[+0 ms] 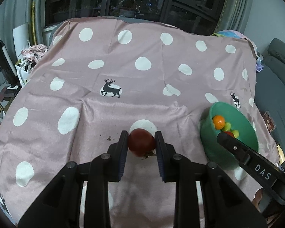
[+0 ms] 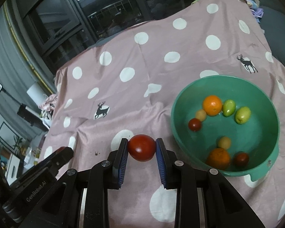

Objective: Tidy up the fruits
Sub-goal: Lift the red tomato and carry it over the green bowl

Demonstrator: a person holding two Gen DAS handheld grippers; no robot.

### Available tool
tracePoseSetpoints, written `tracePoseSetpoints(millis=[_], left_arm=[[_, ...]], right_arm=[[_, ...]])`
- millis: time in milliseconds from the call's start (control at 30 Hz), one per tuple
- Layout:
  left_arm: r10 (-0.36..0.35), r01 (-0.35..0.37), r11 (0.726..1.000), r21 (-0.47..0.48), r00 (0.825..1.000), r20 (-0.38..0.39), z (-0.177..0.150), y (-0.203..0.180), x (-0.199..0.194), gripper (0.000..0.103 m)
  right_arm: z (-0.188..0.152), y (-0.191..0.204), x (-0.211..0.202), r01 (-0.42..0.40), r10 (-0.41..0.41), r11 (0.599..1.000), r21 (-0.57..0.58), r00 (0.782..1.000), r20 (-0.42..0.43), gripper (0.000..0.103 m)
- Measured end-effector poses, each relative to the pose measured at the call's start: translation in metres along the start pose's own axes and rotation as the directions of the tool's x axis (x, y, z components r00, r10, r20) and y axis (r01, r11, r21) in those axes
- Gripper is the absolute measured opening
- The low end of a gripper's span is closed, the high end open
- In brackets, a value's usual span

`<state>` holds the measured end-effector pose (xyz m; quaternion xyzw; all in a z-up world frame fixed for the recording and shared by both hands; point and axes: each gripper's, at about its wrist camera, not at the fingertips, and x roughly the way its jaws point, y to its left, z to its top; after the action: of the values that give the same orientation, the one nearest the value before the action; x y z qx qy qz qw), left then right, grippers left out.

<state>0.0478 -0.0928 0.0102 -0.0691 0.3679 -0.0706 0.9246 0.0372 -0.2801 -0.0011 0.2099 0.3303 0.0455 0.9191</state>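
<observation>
In the left wrist view, my left gripper point(image 1: 141, 134) is shut on a dark red tomato point(image 1: 141, 144) with a dried stem, held just above the pink cloth. In the right wrist view, my right gripper point(image 2: 142, 140) is shut on a brighter red tomato point(image 2: 141, 149). A green bowl point(image 2: 256, 133) stands to its right and holds two oranges point(image 2: 212, 105), two green fruits point(image 2: 242, 115) and several small red and yellowish fruits. From the left wrist view the bowl point(image 1: 209, 136) stands at the right, with the right gripper point(image 1: 226, 137) in front of it. The left gripper point(image 2: 66, 151) shows at lower left.
A pink cloth with white dots and deer prints point(image 1: 123, 66) covers the table. Small dark crumbs point(image 1: 109, 138) lie on it near the left gripper. A grey sofa point(image 1: 275, 76) stands past the right edge, clutter point(image 1: 32, 55) past the left edge, dark windows behind.
</observation>
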Motion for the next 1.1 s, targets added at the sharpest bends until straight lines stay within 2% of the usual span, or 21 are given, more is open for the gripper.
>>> tracePoseSetpoints(millis=[133,267,733,967,1100], left_arm=[[-0.03,0.03,1.0,-0.008,0.999,0.018,0.002,-0.005,-0.006,0.028],[-0.025,0.025,1.0,0.009,0.998,0.049,0.002,-0.015,-0.012,0.028],[-0.062,0.057,0.997,0.058,0.994,0.085,-0.001,-0.042,-0.025,0.028],[-0.119,0.111,0.989,0.095,0.989,0.09,-0.001,-0.067,-0.028,0.028],[-0.143,0.132,0.984,0.123,0.986,0.089,-0.001,-0.083,-0.026,0.028]], right_arm=[[0.002,-0.003,-0.007,0.005,-0.005,1.0,-0.004,1.0,0.023,0.031],[0.006,-0.008,-0.012,0.005,-0.005,1.0,0.001,0.999,0.043,0.031],[0.012,-0.02,-0.034,0.023,-0.024,1.0,0.015,0.993,0.118,0.031],[0.015,-0.029,-0.047,0.029,-0.033,0.999,0.026,0.986,0.162,0.031],[0.016,-0.039,-0.054,0.058,-0.066,0.997,0.048,0.982,0.179,0.031]])
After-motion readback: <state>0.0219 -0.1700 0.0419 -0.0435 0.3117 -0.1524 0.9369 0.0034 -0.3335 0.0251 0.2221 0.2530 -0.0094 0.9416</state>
